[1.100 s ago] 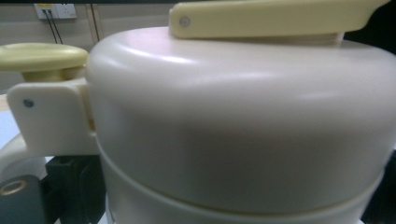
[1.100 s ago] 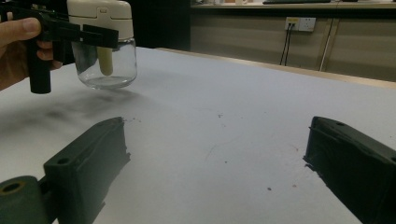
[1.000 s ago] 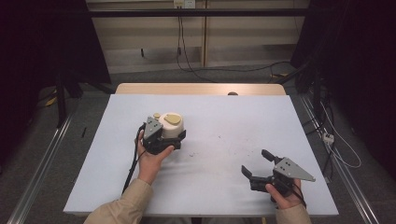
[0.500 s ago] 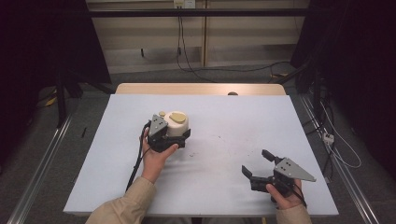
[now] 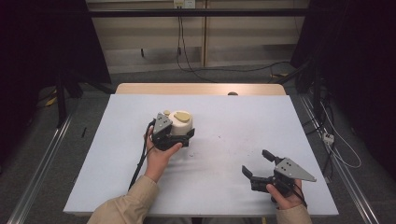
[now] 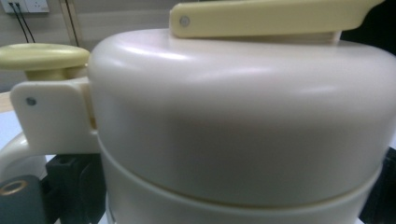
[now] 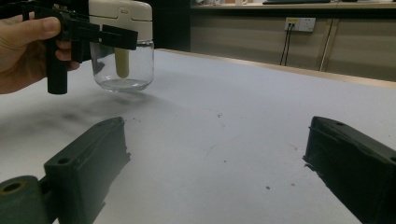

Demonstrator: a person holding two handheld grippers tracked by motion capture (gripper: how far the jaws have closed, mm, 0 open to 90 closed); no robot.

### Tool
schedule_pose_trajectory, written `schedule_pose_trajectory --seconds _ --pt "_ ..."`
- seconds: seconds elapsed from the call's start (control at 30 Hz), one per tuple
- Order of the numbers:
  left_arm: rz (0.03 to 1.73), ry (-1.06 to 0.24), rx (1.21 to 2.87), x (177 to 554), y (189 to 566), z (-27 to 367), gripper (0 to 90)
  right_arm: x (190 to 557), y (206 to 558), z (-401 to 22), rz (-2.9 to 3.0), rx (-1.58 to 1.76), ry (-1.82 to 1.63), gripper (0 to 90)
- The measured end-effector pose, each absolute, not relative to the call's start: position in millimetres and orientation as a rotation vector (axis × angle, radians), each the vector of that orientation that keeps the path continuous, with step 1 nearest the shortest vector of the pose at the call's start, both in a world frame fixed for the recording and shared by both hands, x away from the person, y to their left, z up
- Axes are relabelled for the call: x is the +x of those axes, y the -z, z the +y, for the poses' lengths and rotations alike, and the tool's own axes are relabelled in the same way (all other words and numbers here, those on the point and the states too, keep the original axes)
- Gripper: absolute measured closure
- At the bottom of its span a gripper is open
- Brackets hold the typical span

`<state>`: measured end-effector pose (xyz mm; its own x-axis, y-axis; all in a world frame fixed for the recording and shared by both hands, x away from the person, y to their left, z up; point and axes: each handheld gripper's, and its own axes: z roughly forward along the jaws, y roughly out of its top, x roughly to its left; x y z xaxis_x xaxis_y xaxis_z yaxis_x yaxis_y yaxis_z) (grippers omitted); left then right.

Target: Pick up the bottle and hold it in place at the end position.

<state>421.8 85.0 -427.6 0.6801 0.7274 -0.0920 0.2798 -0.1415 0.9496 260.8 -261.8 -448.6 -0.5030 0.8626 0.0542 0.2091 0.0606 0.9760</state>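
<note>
The left tool is clenched around a small jar with a cream lid and a clear glass body, near the middle of the white table, a little to the person's left. In the high view the jar sits between the tool's jaws, with the grey plate of the tool at the jar's left side and the left hand wrapped around the handle just below it. The left gripper view looks straight at the cream lid from very close, with a yellow flap lying flat on top and a yellow knob off to one side on a cream bracket; a dark jaw shows at each lower corner, pressed against the jar's sides.

In the right gripper view the jar's glass body is seen with a pale stick inside it, and the black jaws grip it just under the lid. Whether the glass base touches the table or hangs just above it cannot be told.

The right tool is released, jaws spread wide, held low over the table's near right part, well apart from the jar. The right hand holds it at the table's edge.
</note>
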Motion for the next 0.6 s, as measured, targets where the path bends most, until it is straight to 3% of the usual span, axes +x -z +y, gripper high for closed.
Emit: schedule_pose_trajectory --seconds 0.6 --pt "0.806 -0.493 1.725 427.1 426.5 77.3 5.5 261.4 448.6 -262.1 1.773 1.07 -1.482 5.0"
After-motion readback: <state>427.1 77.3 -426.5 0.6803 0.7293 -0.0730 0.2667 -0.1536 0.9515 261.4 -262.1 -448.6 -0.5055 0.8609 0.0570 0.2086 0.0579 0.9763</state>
